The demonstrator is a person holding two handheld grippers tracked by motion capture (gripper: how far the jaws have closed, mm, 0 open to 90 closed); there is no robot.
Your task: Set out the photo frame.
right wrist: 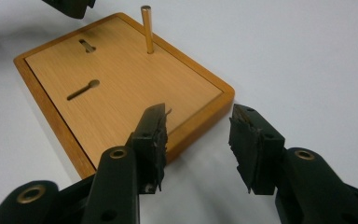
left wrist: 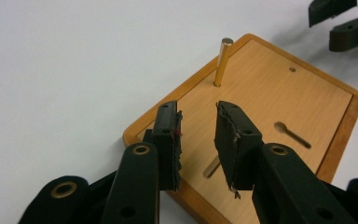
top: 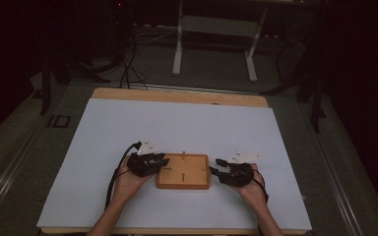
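Observation:
A flat wooden board [top: 183, 170] lies on the white sheet near the front of the table. A brass pin [left wrist: 223, 63] stands upright by the board's edge, and it rises at the far side [right wrist: 147, 29] in the right gripper view. A second, shorter pin [left wrist: 212, 167] sits in the board low between my left gripper's jaws, which stand apart and do not press on it. My left gripper [left wrist: 198, 140] hovers open over the board's left end [top: 166, 161]. My right gripper [right wrist: 200, 140] is open with nothing between its jaws, just off the board's right edge [top: 214, 167].
The board has keyhole slots [right wrist: 84, 88] cut into its top and a small hole [left wrist: 292, 69]. The white sheet [top: 177, 123] covers a wooden tabletop. Beyond the table, the floor holds cables and a white frame stand [top: 216, 29].

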